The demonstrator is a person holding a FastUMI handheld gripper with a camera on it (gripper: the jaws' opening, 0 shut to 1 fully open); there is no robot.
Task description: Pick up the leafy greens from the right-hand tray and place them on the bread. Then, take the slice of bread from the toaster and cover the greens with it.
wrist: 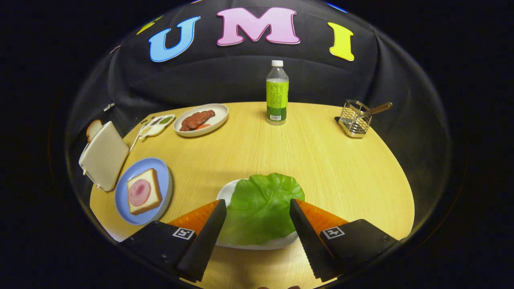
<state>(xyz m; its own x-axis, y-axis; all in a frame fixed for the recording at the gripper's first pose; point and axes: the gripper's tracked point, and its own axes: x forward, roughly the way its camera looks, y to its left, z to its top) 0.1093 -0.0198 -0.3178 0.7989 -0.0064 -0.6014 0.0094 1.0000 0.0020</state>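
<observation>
Tongs (258,206) hovering with fingers spread wide, one on each side of the leafy greens (261,208), pressing on nothing. Lying between the fingertips on a white tray (277,243): one broad, bright green leaf, glossy and veined, with a wavy edge, covering most of the tray. Sitting off to the left beyond the fingers: bread (143,192) topped with a pink slice on a blue plate (122,200), just beside a toaster (103,156) with a slice of bread (94,129) poking out.

- The tool (258,206) is open; its 2 fingers stand on either side of the lettuce leaf (261,206) on a white tray (225,192).
- Bread with ham (143,191) lies on a blue plate (162,168), beside the toaster (103,156).
</observation>
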